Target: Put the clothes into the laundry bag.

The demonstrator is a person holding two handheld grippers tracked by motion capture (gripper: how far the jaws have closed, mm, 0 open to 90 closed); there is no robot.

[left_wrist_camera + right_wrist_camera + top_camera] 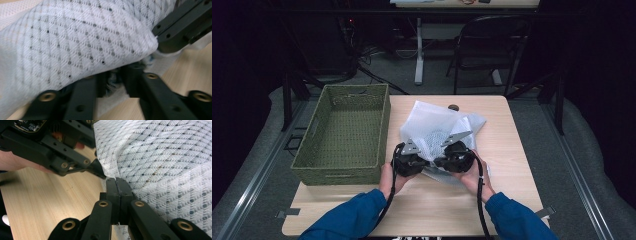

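The white mesh bag lies on the table, just right of the green basket. The right gripper pinches its edge with closed jaws; the left gripper has narrow jaws with mesh between them

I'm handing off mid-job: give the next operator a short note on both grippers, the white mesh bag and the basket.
Right gripper: shut on the edge of the white mesh bag.
Left gripper: jaws close together at the bag's edge, cloth between them; whether the pads press on it I can't tell.
Bag: bunched up in the middle of the table, partly lifted between the two grippers.
Green woven basket: on the table's left side, nothing in it.
Done: bag gripped on the right.
Left: probably secure the left grip, then handle the bag, perhaps into the basket.
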